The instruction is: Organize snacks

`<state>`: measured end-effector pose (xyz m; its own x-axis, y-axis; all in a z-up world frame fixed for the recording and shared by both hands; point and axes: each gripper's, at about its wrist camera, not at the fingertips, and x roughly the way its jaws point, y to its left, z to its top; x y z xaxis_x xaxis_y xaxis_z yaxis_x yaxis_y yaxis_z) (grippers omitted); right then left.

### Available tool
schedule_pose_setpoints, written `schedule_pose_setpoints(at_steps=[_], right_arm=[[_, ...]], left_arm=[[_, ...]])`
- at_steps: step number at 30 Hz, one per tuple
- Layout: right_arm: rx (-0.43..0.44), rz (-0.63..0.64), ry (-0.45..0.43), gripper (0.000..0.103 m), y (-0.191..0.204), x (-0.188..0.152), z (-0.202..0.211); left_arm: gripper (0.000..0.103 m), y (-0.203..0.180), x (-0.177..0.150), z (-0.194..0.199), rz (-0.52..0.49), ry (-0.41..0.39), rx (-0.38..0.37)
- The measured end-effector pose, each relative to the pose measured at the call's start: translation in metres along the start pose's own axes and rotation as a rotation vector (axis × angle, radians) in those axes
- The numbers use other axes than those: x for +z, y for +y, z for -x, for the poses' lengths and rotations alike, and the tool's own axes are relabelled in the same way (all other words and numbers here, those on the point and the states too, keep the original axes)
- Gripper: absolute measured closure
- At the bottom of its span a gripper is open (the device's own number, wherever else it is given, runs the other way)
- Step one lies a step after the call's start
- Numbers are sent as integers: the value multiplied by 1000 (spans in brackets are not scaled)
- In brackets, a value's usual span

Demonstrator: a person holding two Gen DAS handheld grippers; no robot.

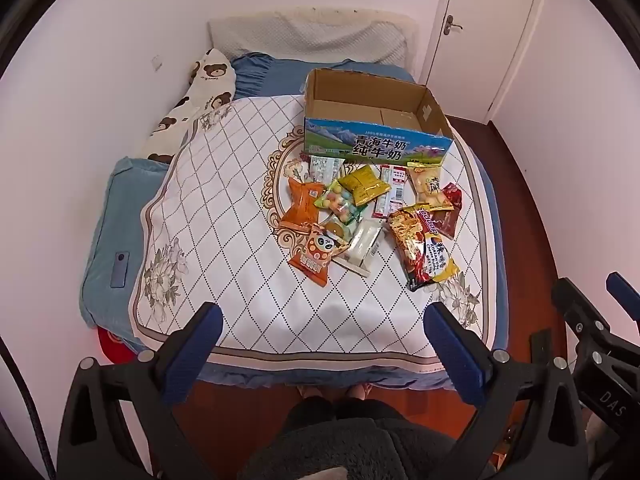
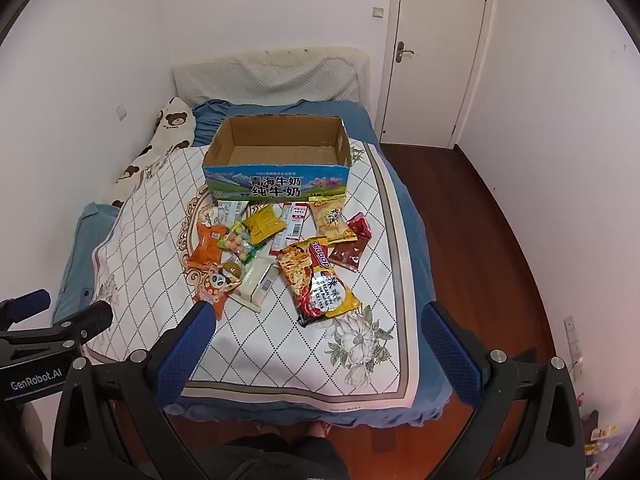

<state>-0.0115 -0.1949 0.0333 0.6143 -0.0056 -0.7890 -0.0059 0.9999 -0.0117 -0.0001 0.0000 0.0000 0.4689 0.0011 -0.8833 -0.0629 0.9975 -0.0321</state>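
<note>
Several snack packets lie in a heap on the bed, in front of an open, empty cardboard milk box (image 1: 376, 148) (image 2: 276, 184). Among them are a large noodle packet (image 1: 420, 248) (image 2: 316, 280), an orange panda packet (image 1: 316, 256) (image 2: 214, 286), a yellow packet (image 1: 362, 186) (image 2: 264, 222) and a white bar (image 1: 360, 246) (image 2: 256, 284). My left gripper (image 1: 324, 320) is open and empty above the bed's near edge. My right gripper (image 2: 318, 320) is open and empty, nearer the heap, beside the left one (image 2: 60, 320).
The bed has a white patterned cover (image 1: 224, 216) over blue bedding. A bear-print pillow (image 1: 188, 112) lies along the left wall. A phone (image 1: 119, 270) rests on the blue pillow at left. A closed door (image 1: 480, 28) and wooden floor (image 2: 472, 220) are at right.
</note>
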Motion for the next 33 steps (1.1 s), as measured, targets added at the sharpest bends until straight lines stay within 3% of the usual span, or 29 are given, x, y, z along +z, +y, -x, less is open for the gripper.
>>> schedule_pose_setpoints(at_steps=[33], right_arm=[[-5, -11, -13, 0, 1, 3, 12]], left_arm=[[0, -5, 4, 10, -28, -30, 1]])
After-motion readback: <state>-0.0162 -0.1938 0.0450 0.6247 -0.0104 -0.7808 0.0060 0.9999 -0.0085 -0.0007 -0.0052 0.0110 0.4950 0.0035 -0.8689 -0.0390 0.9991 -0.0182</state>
